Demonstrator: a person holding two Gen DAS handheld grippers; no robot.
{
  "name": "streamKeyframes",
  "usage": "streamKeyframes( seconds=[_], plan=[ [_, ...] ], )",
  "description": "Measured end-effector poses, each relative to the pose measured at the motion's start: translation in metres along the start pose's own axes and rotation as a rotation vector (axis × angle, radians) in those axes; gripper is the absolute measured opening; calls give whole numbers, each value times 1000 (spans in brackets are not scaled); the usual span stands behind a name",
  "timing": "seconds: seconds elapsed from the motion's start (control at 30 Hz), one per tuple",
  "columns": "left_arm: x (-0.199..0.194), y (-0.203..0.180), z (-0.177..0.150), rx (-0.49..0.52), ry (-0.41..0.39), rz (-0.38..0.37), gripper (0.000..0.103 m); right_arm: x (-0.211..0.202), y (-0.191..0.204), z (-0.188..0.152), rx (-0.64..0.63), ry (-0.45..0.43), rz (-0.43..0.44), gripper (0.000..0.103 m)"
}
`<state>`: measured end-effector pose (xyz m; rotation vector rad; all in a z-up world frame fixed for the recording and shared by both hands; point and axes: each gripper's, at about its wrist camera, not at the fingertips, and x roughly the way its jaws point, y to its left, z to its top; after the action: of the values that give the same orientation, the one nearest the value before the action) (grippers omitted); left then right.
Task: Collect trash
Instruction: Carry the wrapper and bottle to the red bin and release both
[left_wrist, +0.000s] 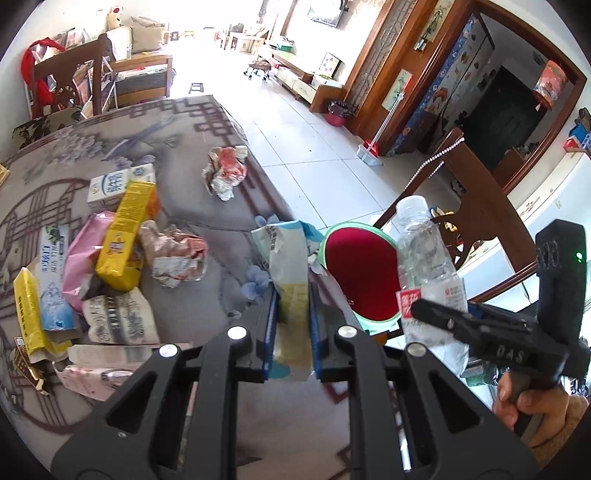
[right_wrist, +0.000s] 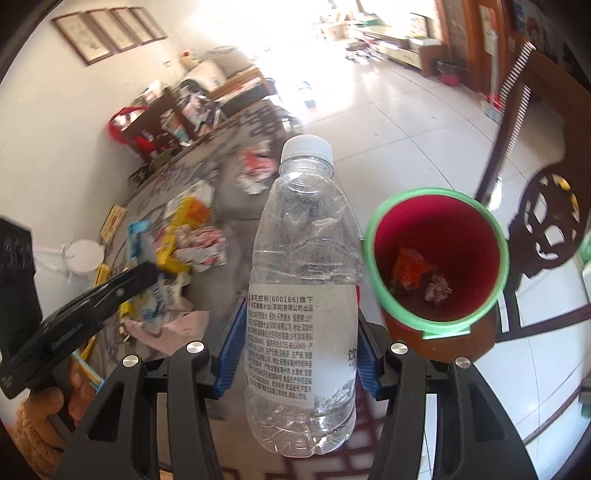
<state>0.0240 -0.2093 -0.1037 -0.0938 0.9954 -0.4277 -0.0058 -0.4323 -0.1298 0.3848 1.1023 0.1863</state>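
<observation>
My left gripper (left_wrist: 291, 293) is shut on a flattened white, blue and yellow snack bag (left_wrist: 286, 251), held over the table's right edge. Just right of it, below the table edge, stands a red bin with a green rim (left_wrist: 334, 230). My right gripper (right_wrist: 301, 314) is shut on a clear plastic bottle (right_wrist: 304, 236) with a white cap, upright, left of the bin (right_wrist: 406, 195). An orange wrapper (right_wrist: 406, 269) and a crumpled paper ball (right_wrist: 437, 290) lie in the bin. The bottle (left_wrist: 424, 251) also shows in the left wrist view, beside the bin.
On the patterned table (left_wrist: 207, 221) lie more trash items: yellow boxes (left_wrist: 127, 236), a milk carton (left_wrist: 118, 184), a pink bag (left_wrist: 85, 251) and two crumpled wrappers (left_wrist: 225, 170) (left_wrist: 179, 256). A dark wooden chair (right_wrist: 546, 229) stands right behind the bin.
</observation>
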Motion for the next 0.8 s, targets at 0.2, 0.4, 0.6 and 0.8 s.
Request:
streamKeyframes(
  seconds=[0.2,0.4,0.6,0.8],
  plan=[
    [15,-15,4,5,24,12,15,6,-58,14,107,-9,-58,51],
    [31,-29,11,26,47,16,15,21,-92,39,108,-12,-133,52],
    [49,-42,19,55,77,20,15,35,-117,60,120,-37,-186,62],
    [76,-61,30,99,117,-20,15,27,-138,66,168,-57,-191,70]
  ],
)
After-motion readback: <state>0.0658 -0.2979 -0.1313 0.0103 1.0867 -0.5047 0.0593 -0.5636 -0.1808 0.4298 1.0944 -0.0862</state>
